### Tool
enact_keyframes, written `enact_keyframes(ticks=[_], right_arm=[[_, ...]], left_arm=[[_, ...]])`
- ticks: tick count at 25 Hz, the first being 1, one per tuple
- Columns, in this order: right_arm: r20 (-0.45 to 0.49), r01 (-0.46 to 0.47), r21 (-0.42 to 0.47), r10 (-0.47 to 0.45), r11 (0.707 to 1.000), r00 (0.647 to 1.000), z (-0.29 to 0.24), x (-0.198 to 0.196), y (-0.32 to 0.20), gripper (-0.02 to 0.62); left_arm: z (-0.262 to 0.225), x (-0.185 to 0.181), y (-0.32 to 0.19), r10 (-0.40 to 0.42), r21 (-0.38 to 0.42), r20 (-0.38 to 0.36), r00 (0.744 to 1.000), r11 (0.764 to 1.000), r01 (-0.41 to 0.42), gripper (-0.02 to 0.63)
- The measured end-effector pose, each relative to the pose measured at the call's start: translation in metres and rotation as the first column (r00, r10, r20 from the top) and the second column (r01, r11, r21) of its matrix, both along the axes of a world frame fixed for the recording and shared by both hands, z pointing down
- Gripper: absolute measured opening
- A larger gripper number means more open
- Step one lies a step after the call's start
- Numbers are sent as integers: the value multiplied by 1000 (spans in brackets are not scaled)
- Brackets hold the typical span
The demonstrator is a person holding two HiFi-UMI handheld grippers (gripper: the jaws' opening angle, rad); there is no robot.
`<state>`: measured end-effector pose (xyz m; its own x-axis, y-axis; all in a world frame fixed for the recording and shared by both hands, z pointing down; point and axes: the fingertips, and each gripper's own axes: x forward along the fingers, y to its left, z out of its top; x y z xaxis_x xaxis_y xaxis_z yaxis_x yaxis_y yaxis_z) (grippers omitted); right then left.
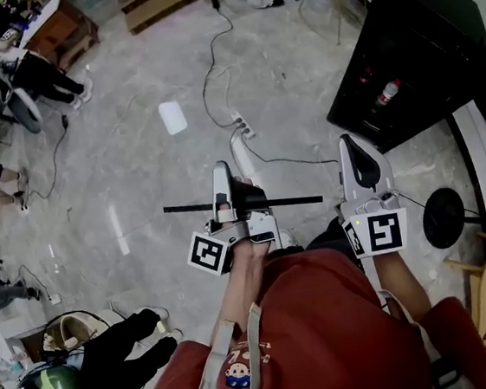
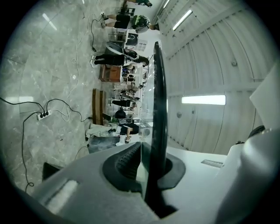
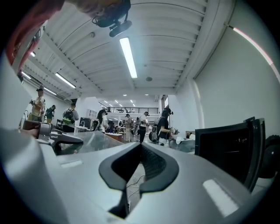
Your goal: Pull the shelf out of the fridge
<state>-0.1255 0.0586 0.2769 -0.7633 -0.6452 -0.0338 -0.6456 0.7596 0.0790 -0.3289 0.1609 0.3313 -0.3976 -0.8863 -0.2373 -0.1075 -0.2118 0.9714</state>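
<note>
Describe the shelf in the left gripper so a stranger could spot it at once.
From the black fridge at the head view's upper right, look left across the grey floor to the left gripper. Clamped in it is the shelf, a clear pane with a dark rim, seen edge-on. Unlike the curling floor cables, it is one straight dark line.
</note>
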Motion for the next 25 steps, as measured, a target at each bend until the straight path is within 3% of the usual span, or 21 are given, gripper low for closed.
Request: enact_keyframes(ticks=[25], right_arm=[[-26, -6, 8, 6, 1000, 1000, 11, 14, -5, -3]], left_arm=[[3, -8, 11, -52, 39, -26, 998, 998, 53, 14]])
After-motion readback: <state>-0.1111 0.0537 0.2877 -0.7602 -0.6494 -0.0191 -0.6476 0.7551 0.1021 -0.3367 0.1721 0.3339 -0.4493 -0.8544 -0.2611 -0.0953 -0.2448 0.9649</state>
